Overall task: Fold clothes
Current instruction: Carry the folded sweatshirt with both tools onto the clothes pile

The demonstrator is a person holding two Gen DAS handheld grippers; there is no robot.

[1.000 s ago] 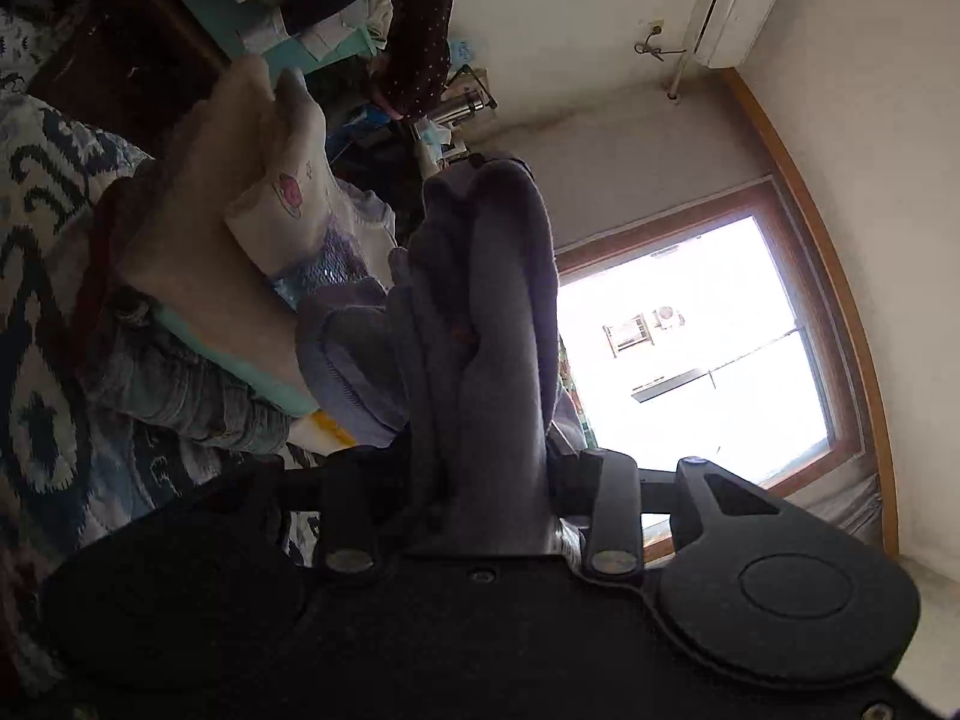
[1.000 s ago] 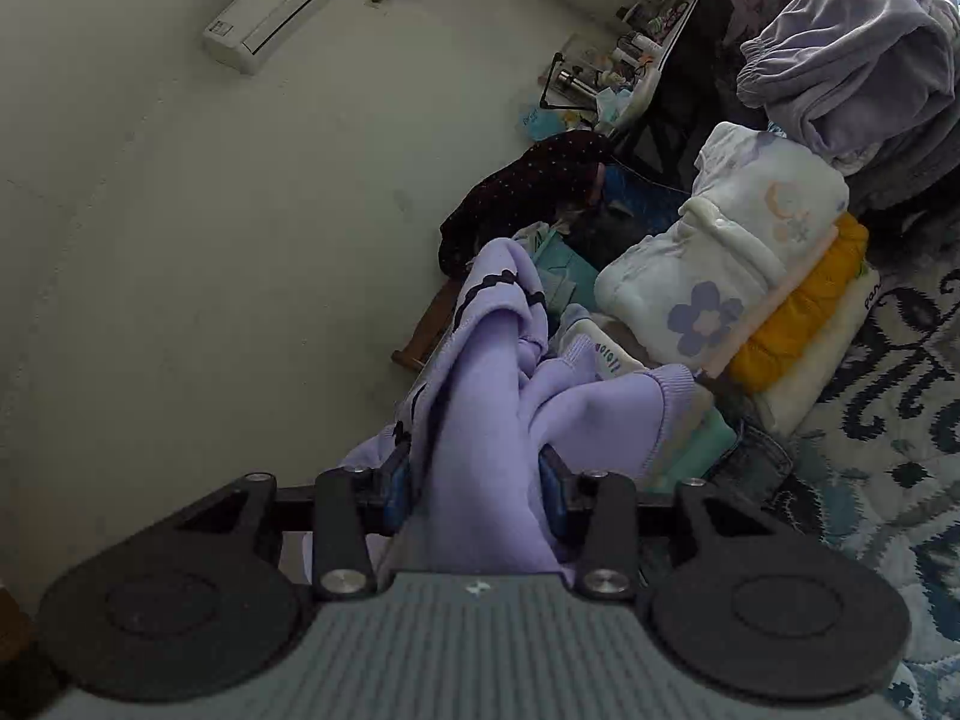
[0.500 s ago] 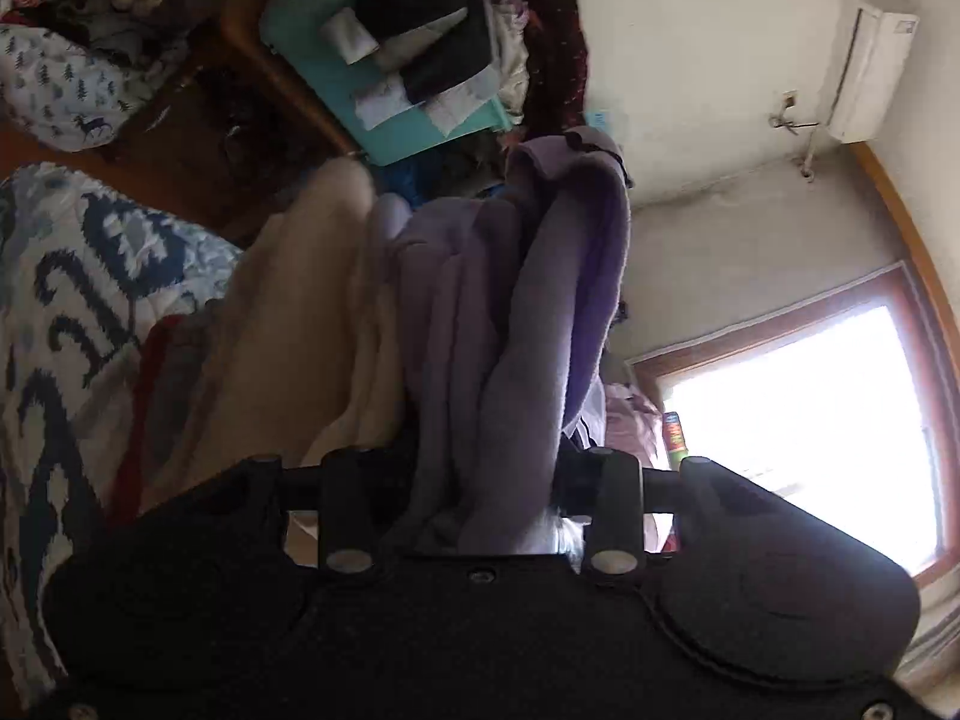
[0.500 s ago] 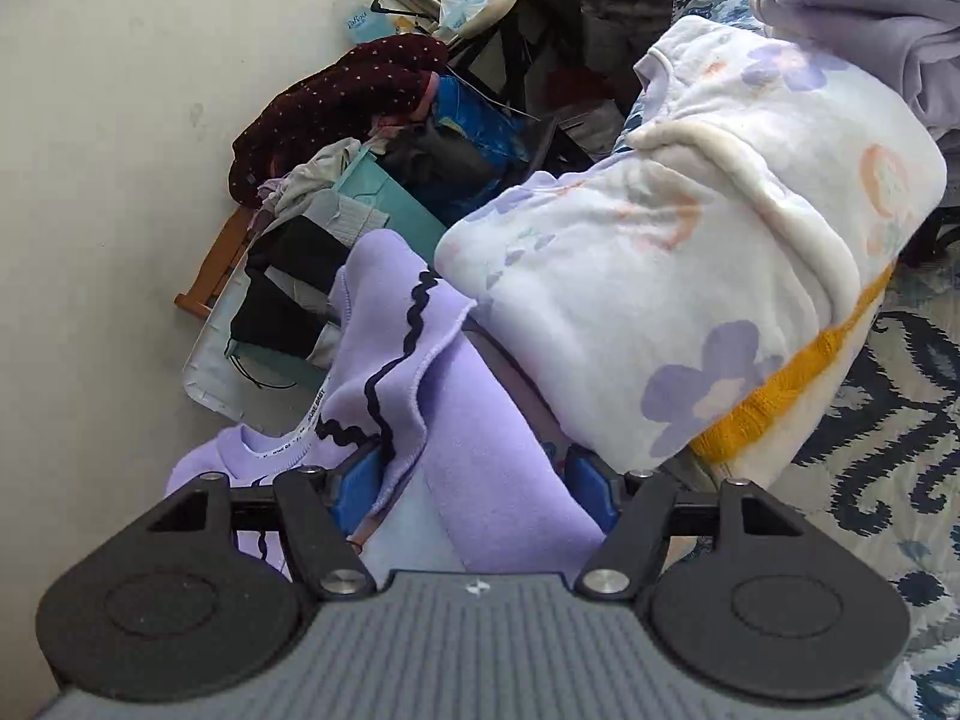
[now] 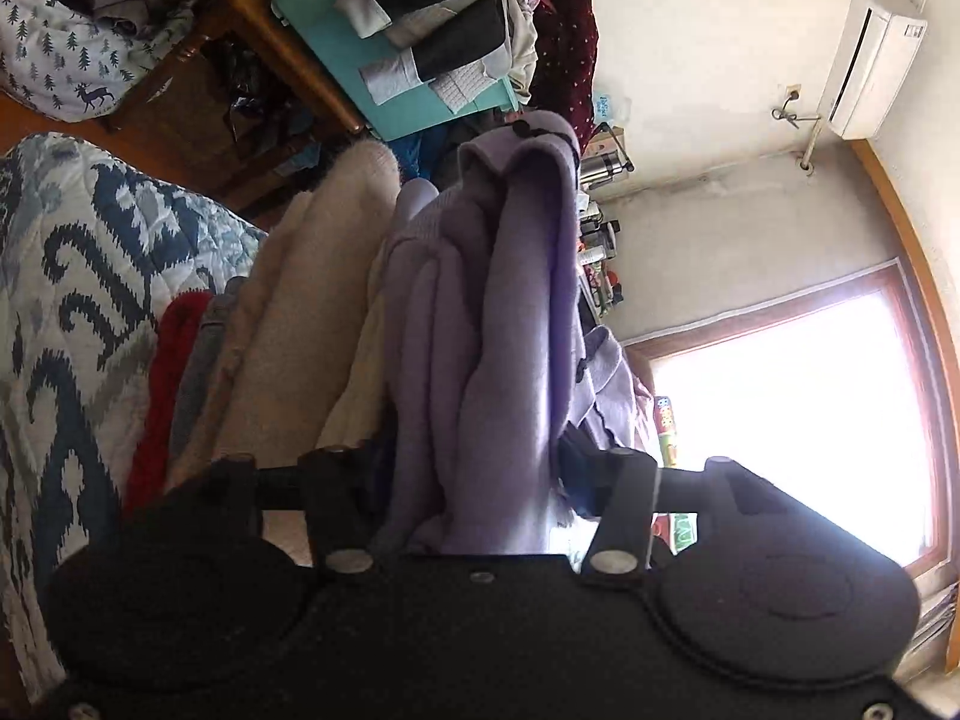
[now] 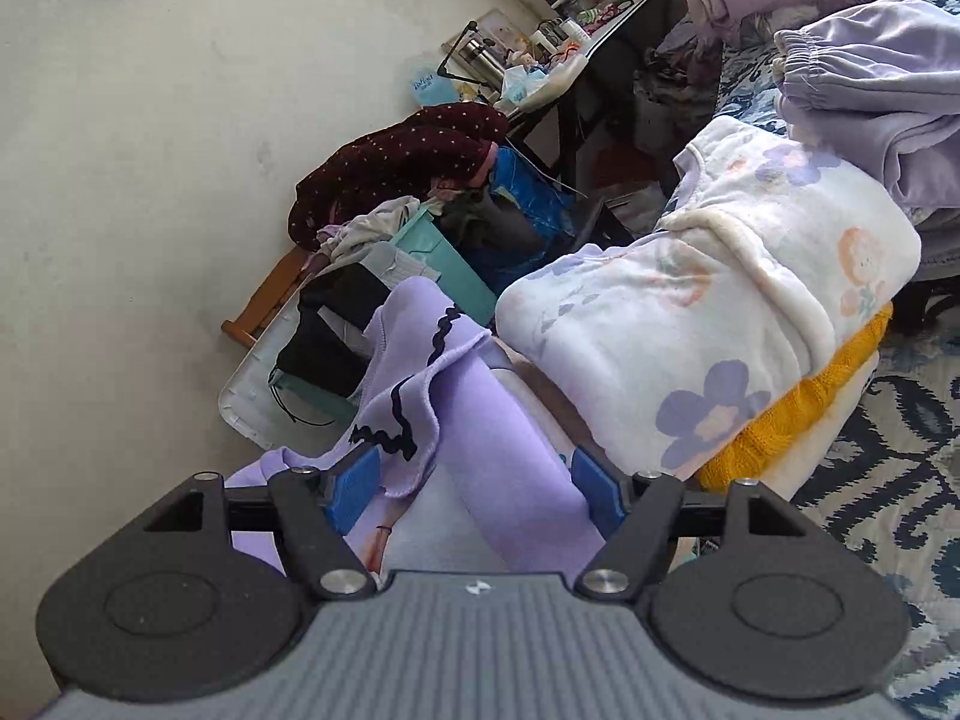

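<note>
A bunched lilac garment [image 5: 510, 312] stands up between the fingers of my left gripper [image 5: 474, 468], which is shut on it. The same lilac garment [image 6: 504, 468], edged with black wavy trim, lies loosely across my right gripper [image 6: 474, 480], whose blue pads [image 6: 354, 486] stand apart and open. It rests against a stack of folded clothes: a white flowered fleece [image 6: 708, 312] on a yellow knit [image 6: 798, 420]. From the left wrist the stack shows as cream fleece [image 5: 312, 312] with a red layer [image 5: 162, 396].
The stack sits on a blue-and-white patterned quilt [image 5: 72, 276] [image 6: 888, 480]. Loose lilac trousers [image 6: 870, 90] lie behind the stack. A teal box [image 5: 360, 60] with dark clothes, a cluttered desk [image 6: 600, 42] and a bright window [image 5: 780, 408] surround the bed.
Both grippers have carried the lilac garment down beside the folded stack. The right gripper's pads have spread apart and let go of the cloth. The left stays clamped.
</note>
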